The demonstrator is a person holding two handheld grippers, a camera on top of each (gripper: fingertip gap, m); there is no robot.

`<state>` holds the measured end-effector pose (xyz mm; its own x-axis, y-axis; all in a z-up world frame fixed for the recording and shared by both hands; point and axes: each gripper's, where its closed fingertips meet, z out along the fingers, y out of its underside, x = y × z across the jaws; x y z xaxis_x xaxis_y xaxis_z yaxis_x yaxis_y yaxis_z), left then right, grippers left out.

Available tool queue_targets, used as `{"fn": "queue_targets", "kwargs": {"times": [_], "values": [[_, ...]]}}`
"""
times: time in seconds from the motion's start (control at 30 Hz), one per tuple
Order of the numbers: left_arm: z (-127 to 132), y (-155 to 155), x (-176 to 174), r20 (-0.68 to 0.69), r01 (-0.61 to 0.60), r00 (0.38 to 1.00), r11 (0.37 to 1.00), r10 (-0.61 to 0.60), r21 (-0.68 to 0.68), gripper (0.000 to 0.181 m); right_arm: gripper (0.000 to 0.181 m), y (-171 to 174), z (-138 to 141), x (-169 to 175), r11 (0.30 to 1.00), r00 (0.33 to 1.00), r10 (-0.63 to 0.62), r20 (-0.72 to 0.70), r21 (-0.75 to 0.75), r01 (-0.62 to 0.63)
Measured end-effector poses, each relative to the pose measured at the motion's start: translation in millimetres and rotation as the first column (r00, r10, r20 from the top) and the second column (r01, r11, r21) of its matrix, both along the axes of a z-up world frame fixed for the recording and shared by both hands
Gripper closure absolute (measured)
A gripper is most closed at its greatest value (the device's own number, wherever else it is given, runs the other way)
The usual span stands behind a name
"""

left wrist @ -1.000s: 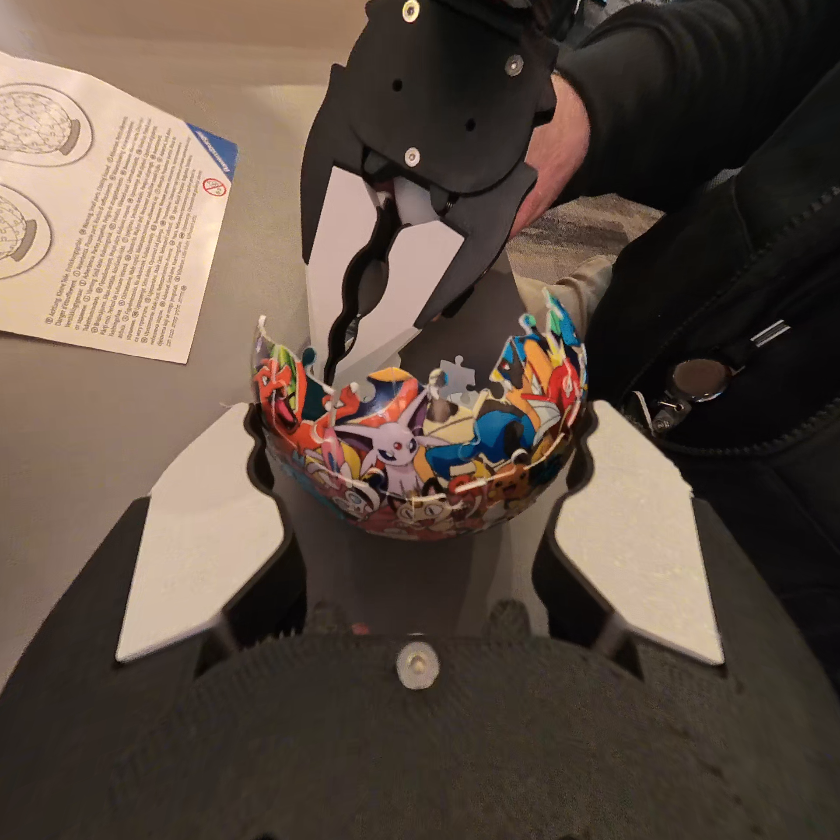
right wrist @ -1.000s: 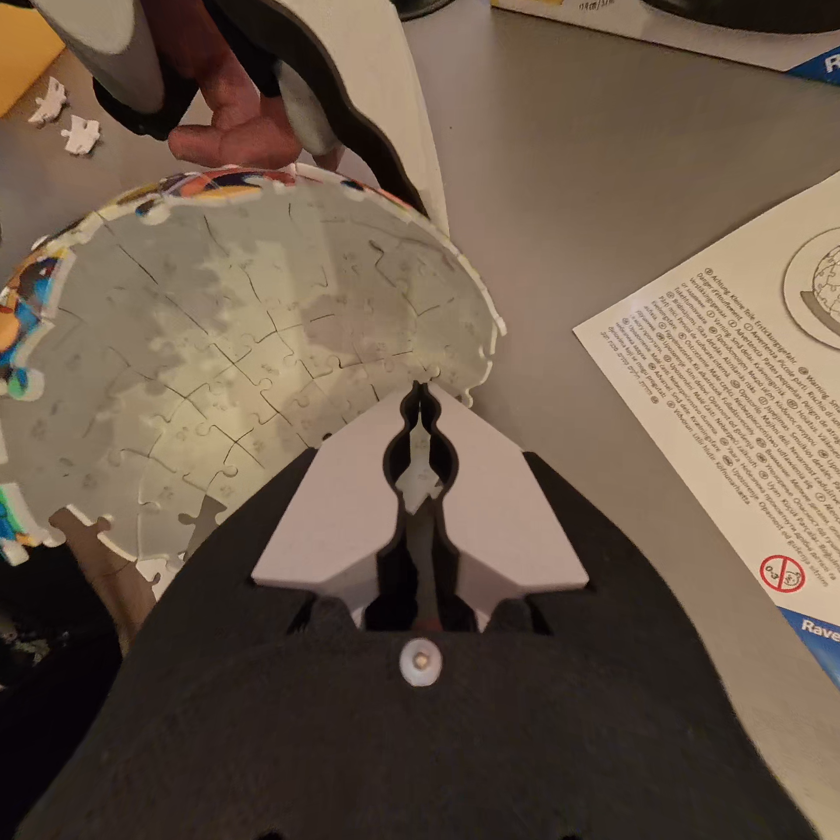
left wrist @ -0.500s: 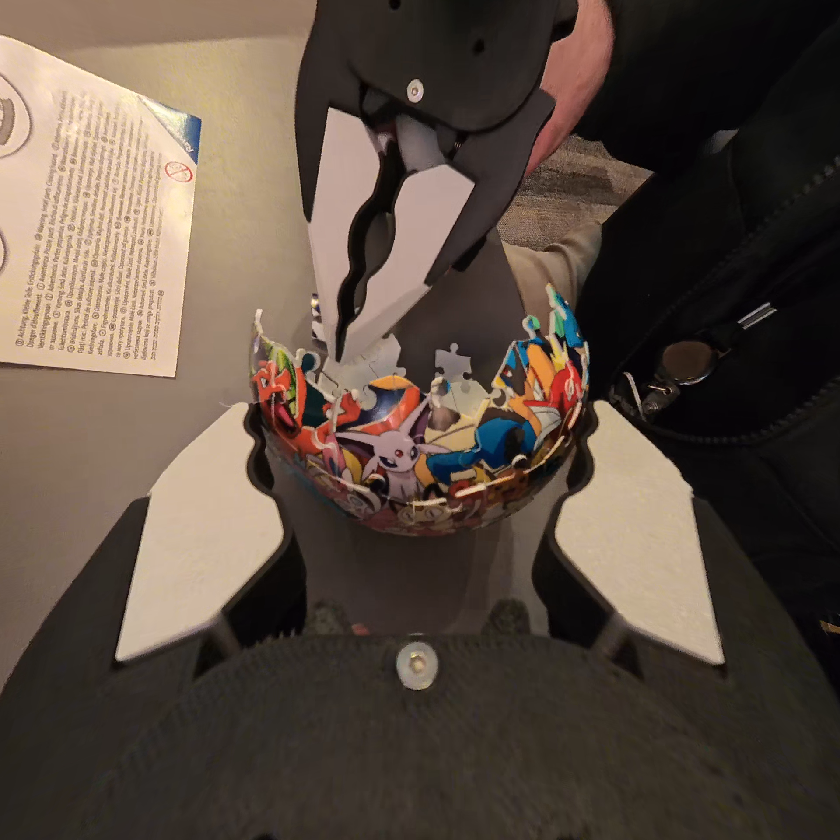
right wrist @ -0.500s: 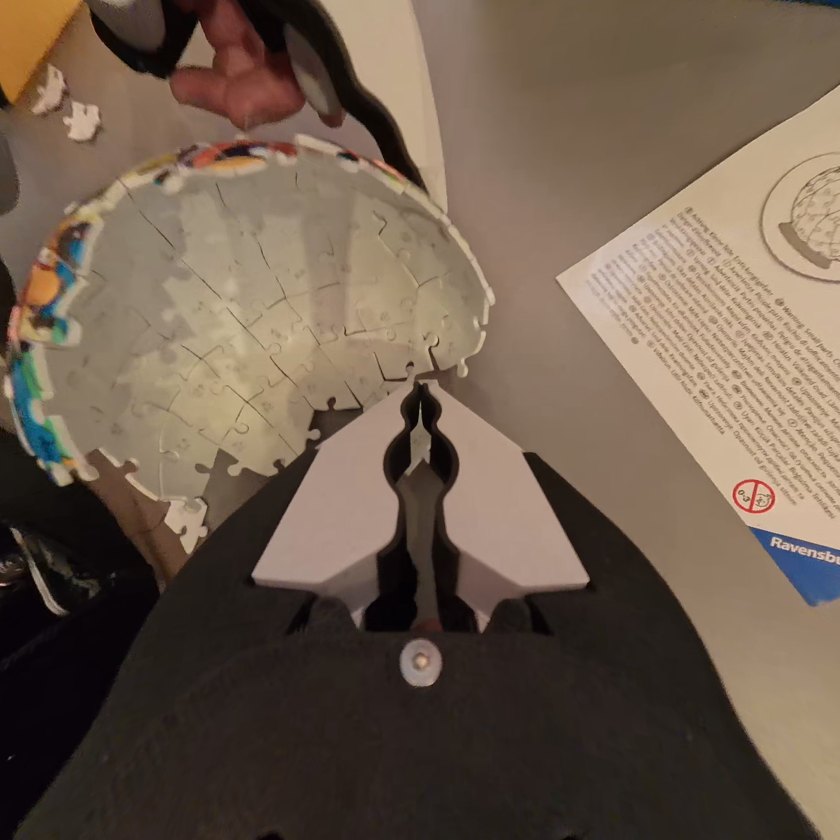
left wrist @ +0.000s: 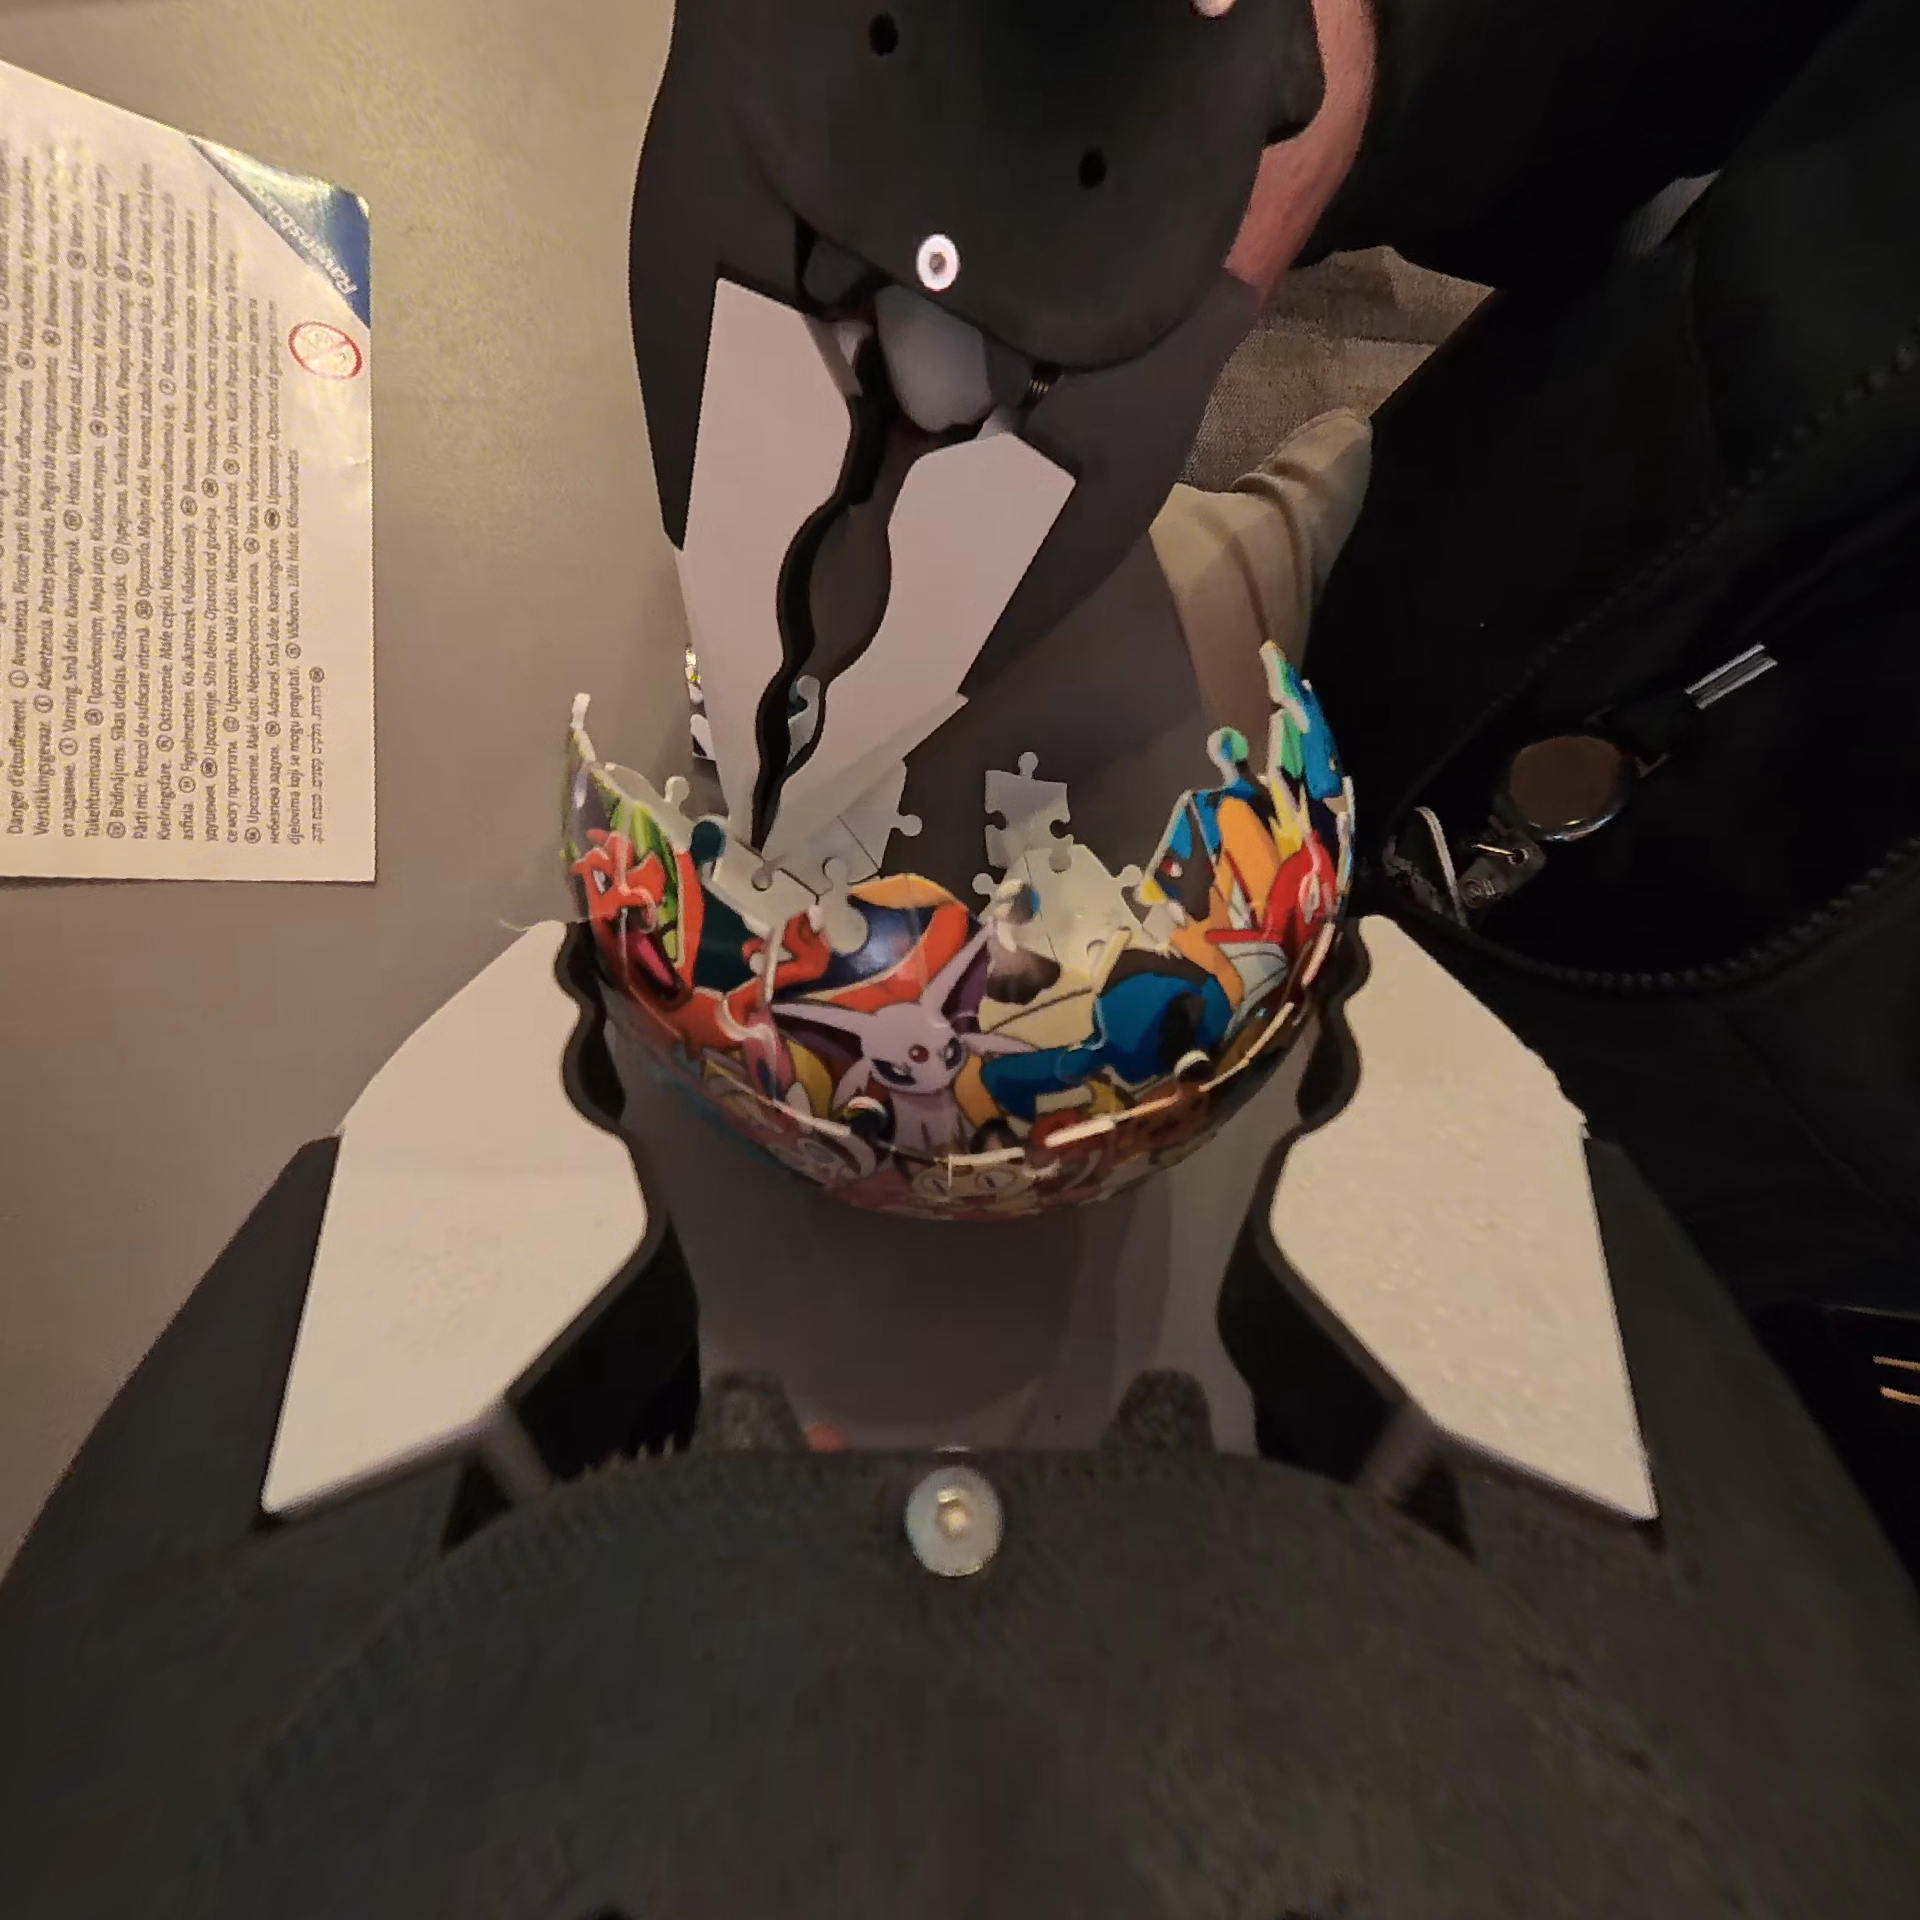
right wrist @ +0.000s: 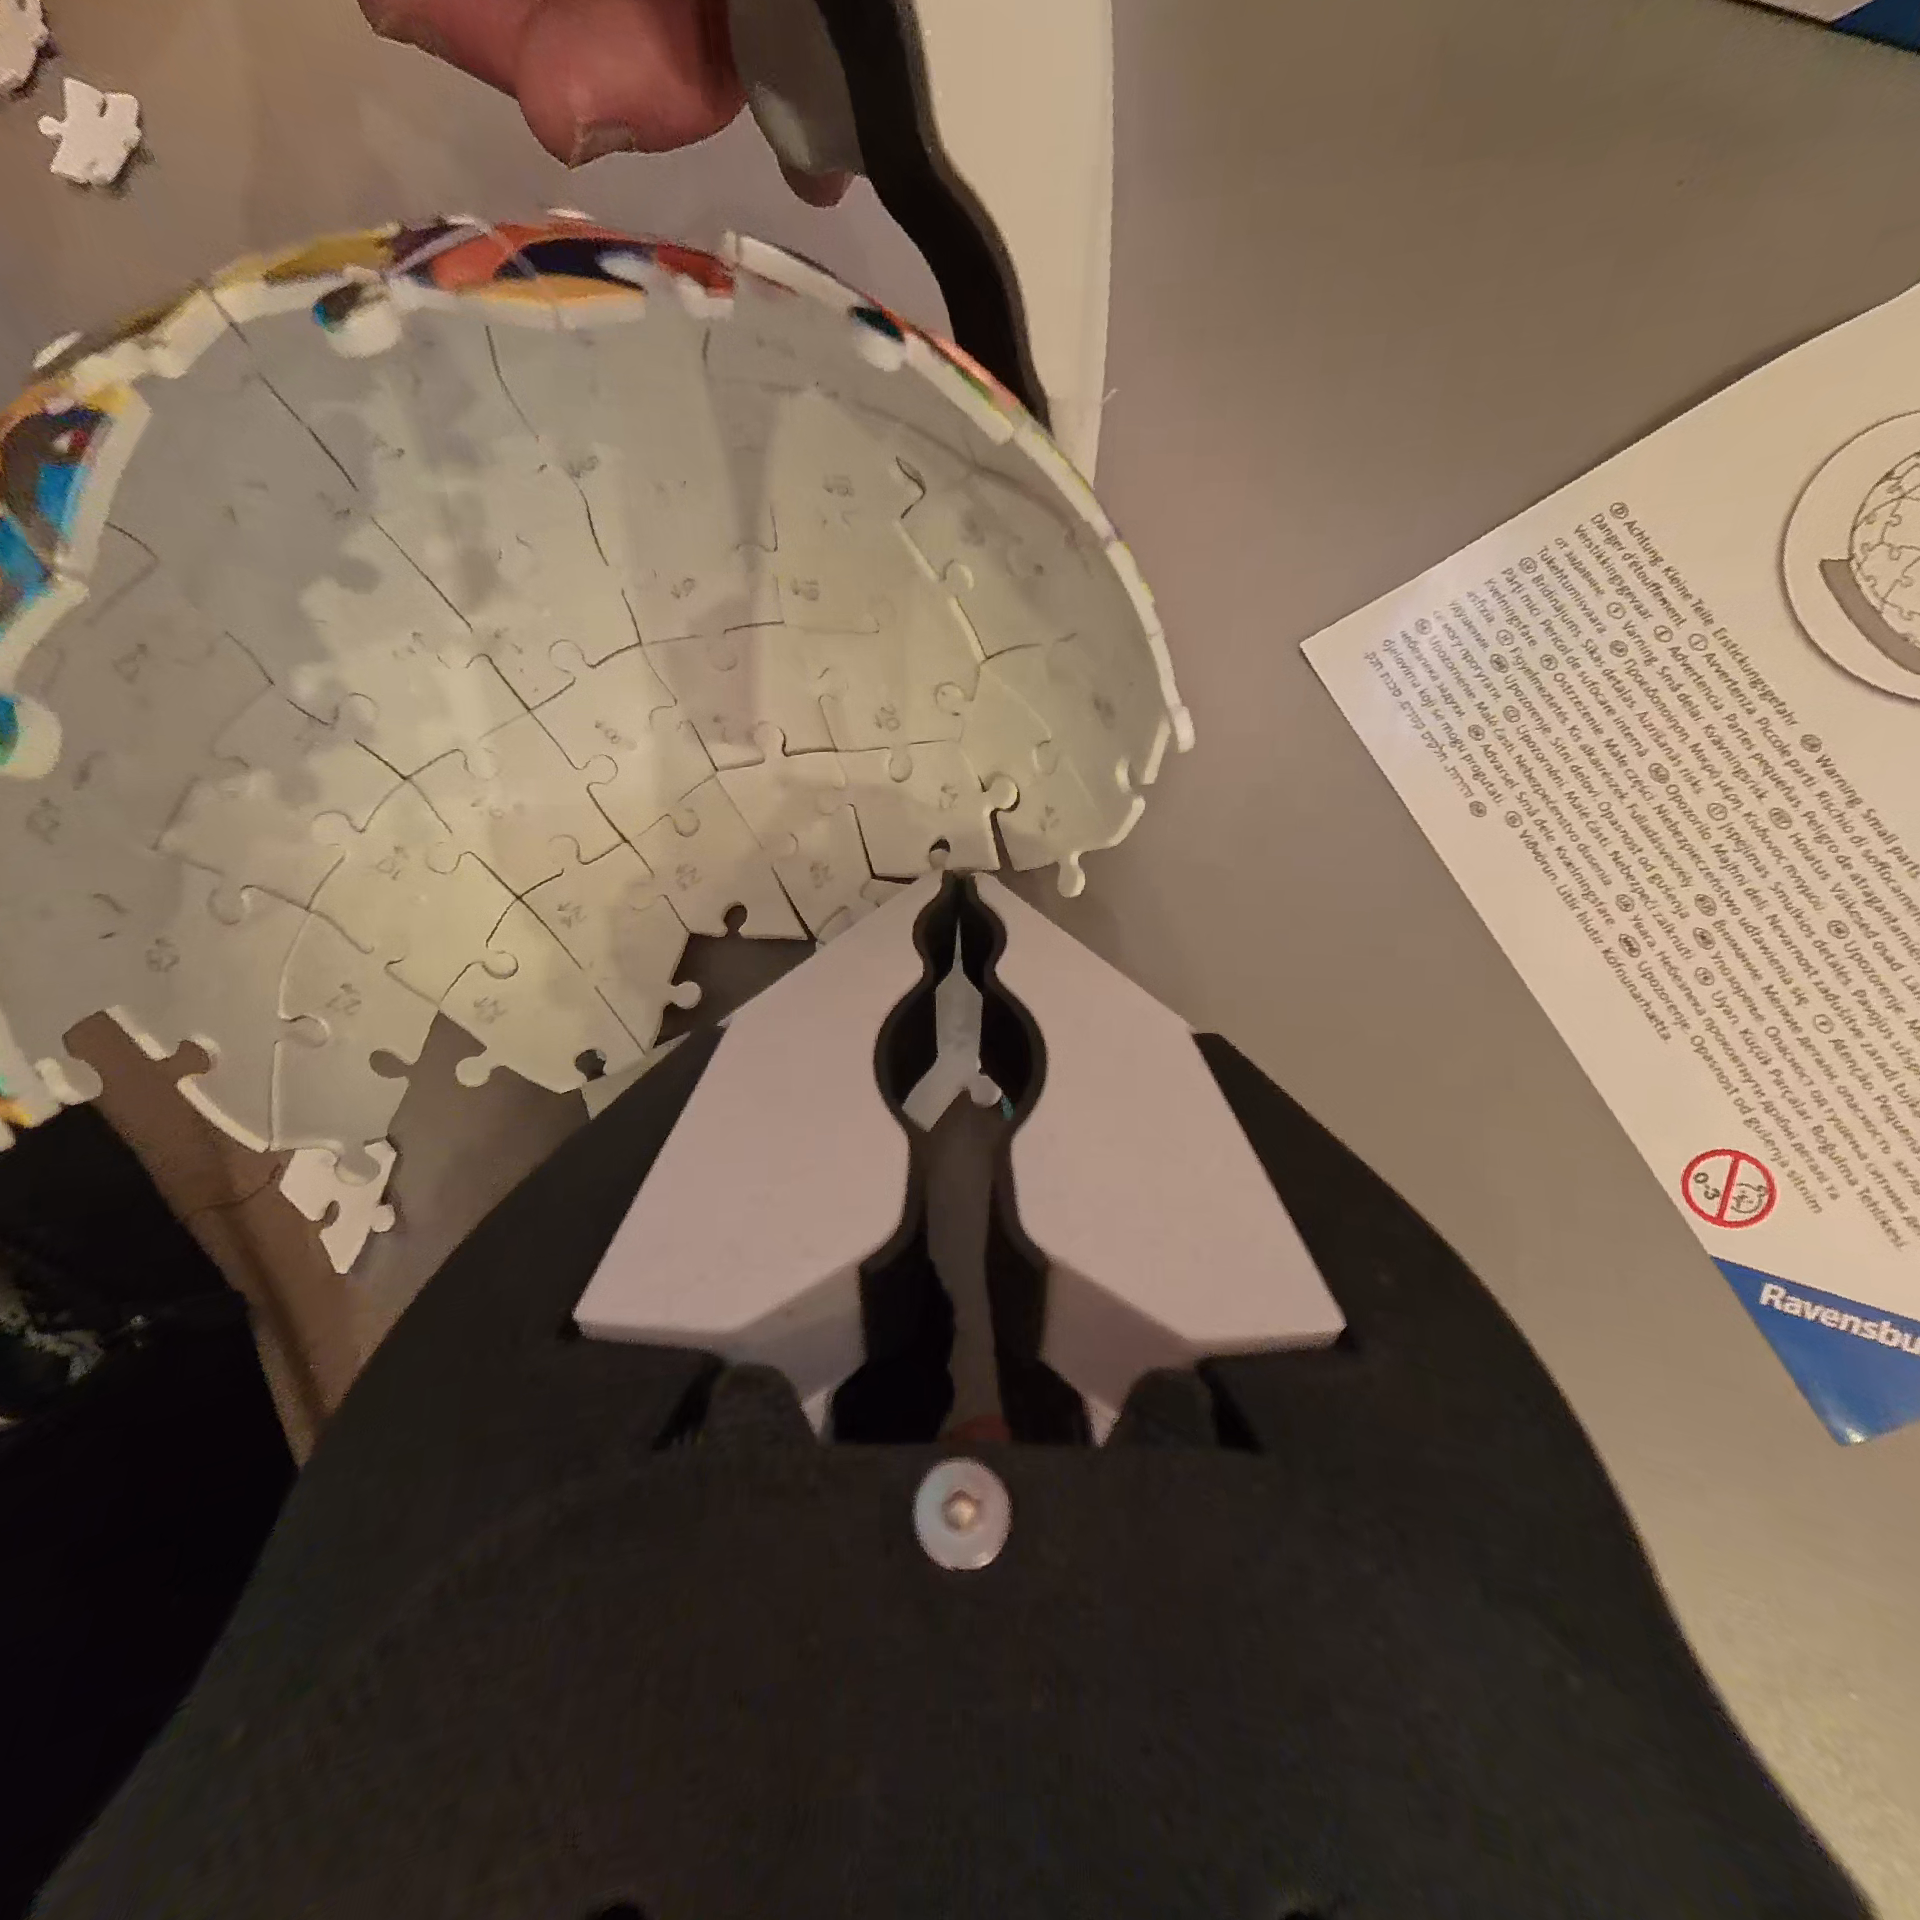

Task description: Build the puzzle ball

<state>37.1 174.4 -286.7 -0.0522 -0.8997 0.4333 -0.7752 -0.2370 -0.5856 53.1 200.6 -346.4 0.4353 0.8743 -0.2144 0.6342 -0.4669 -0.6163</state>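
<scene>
The half-built puzzle ball (left wrist: 935,1039) is a colourful bowl-shaped shell, open side up. My left gripper (left wrist: 961,966) holds it by its two sides, fingers spread wide around it. The right wrist view shows the shell's grey inside (right wrist: 623,675). My right gripper (right wrist: 956,883) is shut on a small white puzzle piece (right wrist: 956,1039), edge-on between the fingers. Its tips touch the shell's rim. In the left wrist view the right gripper (left wrist: 764,831) comes down from above onto the far left rim.
A printed instruction sheet (left wrist: 177,468) lies on the grey table left of the ball, and it shows at the right in the right wrist view (right wrist: 1662,831). Loose white pieces (right wrist: 94,125) lie far left. A person's dark jacket (left wrist: 1610,520) fills the right side. Tip to tip, the grippers are about 8 cm apart.
My right gripper has moved in with the piece, from above the shell down to its rim. The left gripper keeps its hold on the ball, now tilted slightly.
</scene>
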Motion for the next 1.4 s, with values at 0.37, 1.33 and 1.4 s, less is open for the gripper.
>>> {"fn": "queue_targets", "kwargs": {"times": [0.37, 1.33, 1.4], "values": [[0, 0, 2, -0.039, 0.03, 0.999, 1.0, -0.03, -0.004, 0.054, 0.181, 8, 5, -2, 0.998, 1.0, -0.001, -0.008, 0.06, 0.002], [1, 4, 9, 0.049, 0.067, 0.997, 0.993, -0.062, -0.095, 0.057, 0.181, 1, 13, 12, 1.0, 1.0, -0.002, -0.015, 0.028, 0.002], [1, 4, 9, 0.047, 0.071, 0.997, 0.994, -0.067, -0.088, 0.057, 0.181, 1, 16, 21, 1.0, 1.0, -0.012, -0.013, 0.02, 0.012]]}}
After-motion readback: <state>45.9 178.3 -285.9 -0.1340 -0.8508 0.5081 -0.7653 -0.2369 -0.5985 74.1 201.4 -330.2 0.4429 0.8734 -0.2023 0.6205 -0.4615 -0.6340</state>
